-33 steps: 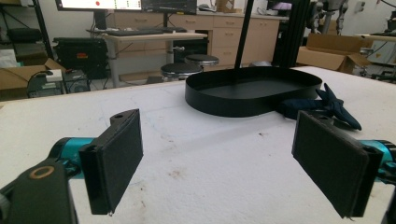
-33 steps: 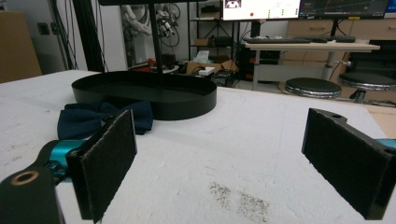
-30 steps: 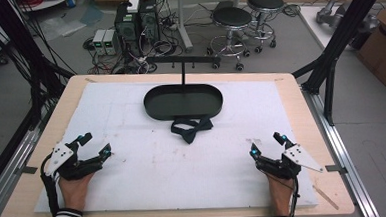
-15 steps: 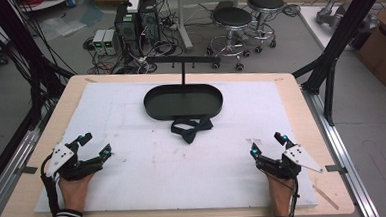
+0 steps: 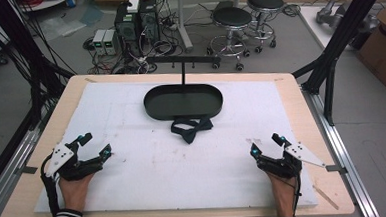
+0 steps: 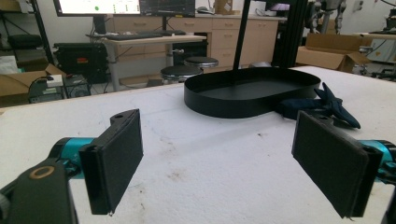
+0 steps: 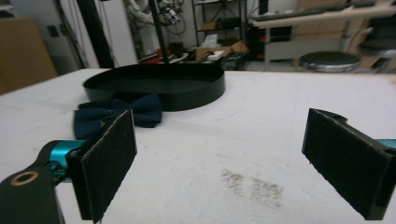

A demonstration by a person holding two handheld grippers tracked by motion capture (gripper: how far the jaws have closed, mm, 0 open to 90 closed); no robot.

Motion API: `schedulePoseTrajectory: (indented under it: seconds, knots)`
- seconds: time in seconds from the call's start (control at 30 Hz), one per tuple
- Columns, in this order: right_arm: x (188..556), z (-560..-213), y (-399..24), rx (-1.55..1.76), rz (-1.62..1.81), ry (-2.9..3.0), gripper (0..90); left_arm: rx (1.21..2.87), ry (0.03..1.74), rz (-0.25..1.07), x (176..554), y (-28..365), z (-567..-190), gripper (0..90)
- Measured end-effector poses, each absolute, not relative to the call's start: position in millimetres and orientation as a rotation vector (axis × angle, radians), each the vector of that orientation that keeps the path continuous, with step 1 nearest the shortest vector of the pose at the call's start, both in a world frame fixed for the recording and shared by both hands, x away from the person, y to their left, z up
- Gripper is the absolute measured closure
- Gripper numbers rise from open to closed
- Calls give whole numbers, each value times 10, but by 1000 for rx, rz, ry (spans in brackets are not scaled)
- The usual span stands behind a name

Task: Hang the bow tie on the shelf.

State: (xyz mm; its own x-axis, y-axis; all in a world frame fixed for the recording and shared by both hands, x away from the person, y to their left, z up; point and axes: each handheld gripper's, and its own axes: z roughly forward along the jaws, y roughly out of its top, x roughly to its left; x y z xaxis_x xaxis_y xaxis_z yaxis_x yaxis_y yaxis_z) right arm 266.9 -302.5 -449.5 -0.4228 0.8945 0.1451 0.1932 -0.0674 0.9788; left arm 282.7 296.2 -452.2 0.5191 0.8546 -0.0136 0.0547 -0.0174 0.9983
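Bow tie (image 5: pixel 191 129) lies flat on the white foam mat (image 5: pixel 134 166), touching the near rim of the black oval tray (image 5: pixel 183 100), well apart from both grippers. Likely step: reach in and pick it up; nothing started yet

Left gripper (image 5: pixel 89 149) sits near-left of the tray, low over the mat, jaws spread wide and empty. Right gripper (image 5: pixel 265 144) near-right of the tray, same deal: wide apart, nothing held. In the left gripper view the bow tie (image 6: pixel 322 106) shows right of the tray (image 6: pixel 252 91); in the right gripper view the bow tie (image 7: pixel 119 116) is just in front of the tray (image 7: pixel 154 84)

To do it well: either gripper is about equally far, right one has a straighter line. Come in low, pinch the centre knot rather than a wing so the fabric doesn't flop, keep the lower pad off the tray rim

Pose: both hands rest at the near edge, palms down, jaws angled inward toward the tray, forearms coming in from below
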Motion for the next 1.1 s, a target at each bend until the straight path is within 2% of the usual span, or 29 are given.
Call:
schedulePoseTrajectory:
  seconds: [0.5,0.67,1.1]
  knots:
    - [2845,-4249,-2869,1126,1542,1780,92,1462,837,773,2829,2958,-4521,176]
    - [3016,-4041,-2726,1065,1511,1866,92,1462,838,774,2829,2958,-4521,176]
    - [3392,-3877,-2525,1044,1436,2016,92,1461,839,774,2830,2956,-4521,176]
